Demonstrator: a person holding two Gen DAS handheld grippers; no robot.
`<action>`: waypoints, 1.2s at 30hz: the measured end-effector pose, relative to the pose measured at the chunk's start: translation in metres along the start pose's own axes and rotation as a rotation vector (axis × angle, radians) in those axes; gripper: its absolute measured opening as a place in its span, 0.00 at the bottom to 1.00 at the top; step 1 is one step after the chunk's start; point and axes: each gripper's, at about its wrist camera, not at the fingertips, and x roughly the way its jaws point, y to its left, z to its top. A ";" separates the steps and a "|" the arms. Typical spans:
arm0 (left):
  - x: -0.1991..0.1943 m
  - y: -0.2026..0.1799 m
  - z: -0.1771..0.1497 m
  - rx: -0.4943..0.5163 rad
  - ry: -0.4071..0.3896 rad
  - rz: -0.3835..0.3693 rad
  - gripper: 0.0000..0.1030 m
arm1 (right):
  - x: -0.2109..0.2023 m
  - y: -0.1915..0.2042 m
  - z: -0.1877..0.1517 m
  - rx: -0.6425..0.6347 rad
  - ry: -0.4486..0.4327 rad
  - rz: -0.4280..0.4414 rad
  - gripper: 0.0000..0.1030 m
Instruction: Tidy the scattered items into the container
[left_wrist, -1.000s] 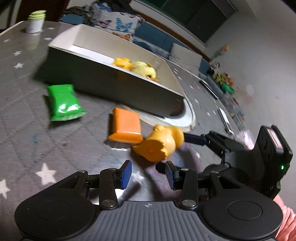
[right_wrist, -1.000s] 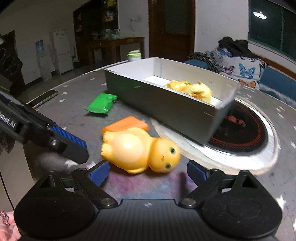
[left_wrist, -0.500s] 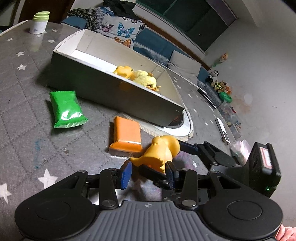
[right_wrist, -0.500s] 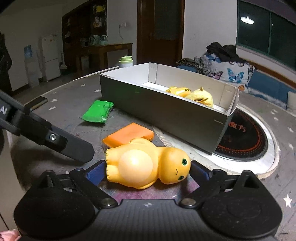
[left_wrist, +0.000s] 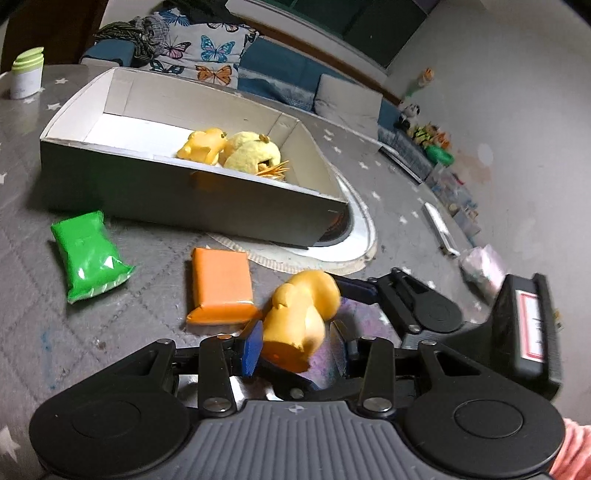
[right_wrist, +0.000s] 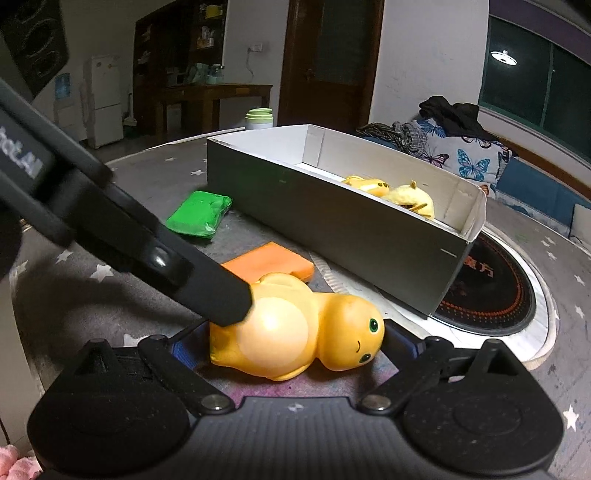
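Observation:
An orange rubber toy figure (right_wrist: 295, 328) lies on its back on the grey star-patterned table. My right gripper (right_wrist: 288, 347) has its fingers wide apart on either side of the toy, one at the feet and one at the head. My left gripper (left_wrist: 295, 345) reaches in from the side; its fingers bracket the toy's lower body (left_wrist: 295, 325), and one black finger (right_wrist: 207, 280) rests on the toy. The grey cardboard box (right_wrist: 332, 210) stands behind and holds two yellow toys (left_wrist: 236, 147).
An orange packet (left_wrist: 221, 284) lies just beyond the toy and a green packet (left_wrist: 88, 254) lies farther left. A white-and-green jar (left_wrist: 26, 77) stands at the far table edge. A round hob plate (right_wrist: 487, 291) is inset under the box's end.
Both grippers have closed in on the orange toy. The left gripper's fingers have moved around its lower body, and the toy now sits deeper between the right gripper's fingers.

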 end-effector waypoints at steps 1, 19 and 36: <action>0.002 0.000 0.001 0.003 0.006 0.004 0.41 | 0.000 0.000 0.000 -0.003 0.000 0.000 0.94; 0.014 -0.003 0.004 0.025 0.040 0.026 0.43 | 0.001 0.002 0.004 -0.030 0.010 0.006 0.94; -0.038 -0.016 0.039 0.030 -0.120 0.026 0.41 | -0.026 0.002 0.055 -0.110 -0.075 0.004 0.94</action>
